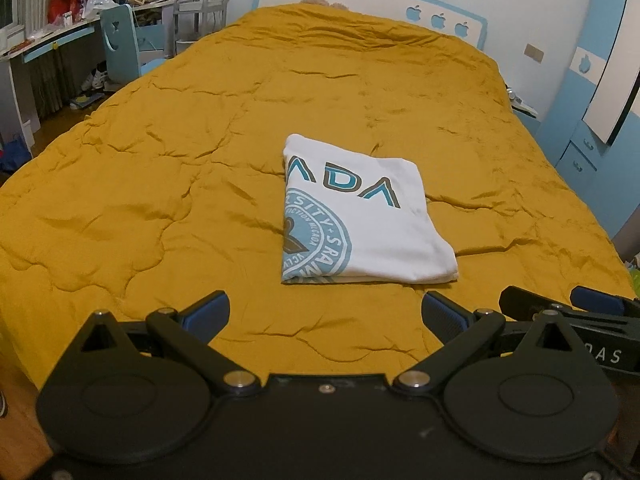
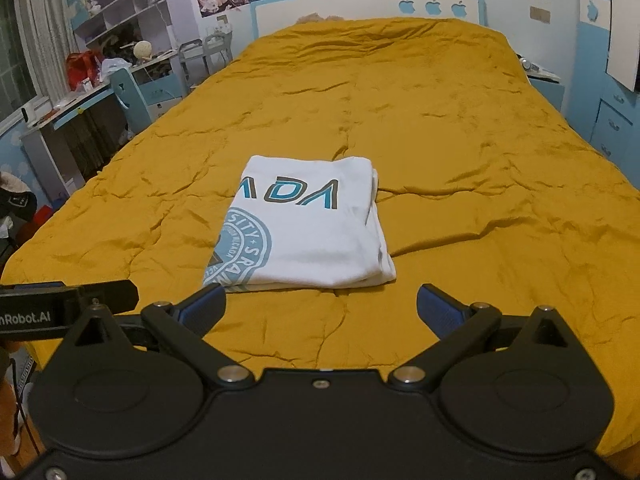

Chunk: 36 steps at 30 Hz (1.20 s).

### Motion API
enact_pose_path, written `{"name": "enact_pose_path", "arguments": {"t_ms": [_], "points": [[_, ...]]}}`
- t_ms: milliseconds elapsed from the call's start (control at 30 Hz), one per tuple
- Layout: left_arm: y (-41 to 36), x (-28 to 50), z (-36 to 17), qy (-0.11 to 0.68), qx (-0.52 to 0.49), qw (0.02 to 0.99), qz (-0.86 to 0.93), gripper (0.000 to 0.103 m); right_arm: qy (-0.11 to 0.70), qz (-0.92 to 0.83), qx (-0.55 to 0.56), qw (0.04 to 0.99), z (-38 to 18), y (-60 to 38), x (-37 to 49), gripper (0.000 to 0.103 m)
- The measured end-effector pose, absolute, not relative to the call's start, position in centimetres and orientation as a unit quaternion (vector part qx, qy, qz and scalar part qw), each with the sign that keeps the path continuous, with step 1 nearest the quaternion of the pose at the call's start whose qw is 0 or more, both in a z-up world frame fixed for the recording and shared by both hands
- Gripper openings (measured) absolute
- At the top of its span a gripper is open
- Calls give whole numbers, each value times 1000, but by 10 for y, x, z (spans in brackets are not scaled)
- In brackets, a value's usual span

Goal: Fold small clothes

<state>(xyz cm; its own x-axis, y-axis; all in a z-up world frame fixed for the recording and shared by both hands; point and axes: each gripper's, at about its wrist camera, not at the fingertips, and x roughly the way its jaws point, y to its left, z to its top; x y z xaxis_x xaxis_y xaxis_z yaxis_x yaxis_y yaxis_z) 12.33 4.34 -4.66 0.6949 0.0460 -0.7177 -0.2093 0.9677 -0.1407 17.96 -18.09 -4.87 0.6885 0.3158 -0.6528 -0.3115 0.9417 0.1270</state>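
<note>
- Shirt (image 1: 360,216) sits folded on the yellow blanket (image 1: 160,200) — poke it and you undo the neat stack.
- Left claw (image 1: 326,316) and right claw (image 2: 320,308) are both wide open, holding nothing.

We see only part of the print on the folded white shirt (image 1: 360,216): the fold hides the start of the big letters and half the round seal. The seal's small lettering is too fine to read. The bed (image 2: 480,128) runs off the bottom edge.
</note>
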Motion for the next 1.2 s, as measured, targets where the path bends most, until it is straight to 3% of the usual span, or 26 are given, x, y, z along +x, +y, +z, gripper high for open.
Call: {"name": "enact_pose_path", "arguments": {"t_ms": [1200], "points": [[39,135,-48,401,-93,907,88,103,368,165,-8,915,-47,-175,190,103]]}}
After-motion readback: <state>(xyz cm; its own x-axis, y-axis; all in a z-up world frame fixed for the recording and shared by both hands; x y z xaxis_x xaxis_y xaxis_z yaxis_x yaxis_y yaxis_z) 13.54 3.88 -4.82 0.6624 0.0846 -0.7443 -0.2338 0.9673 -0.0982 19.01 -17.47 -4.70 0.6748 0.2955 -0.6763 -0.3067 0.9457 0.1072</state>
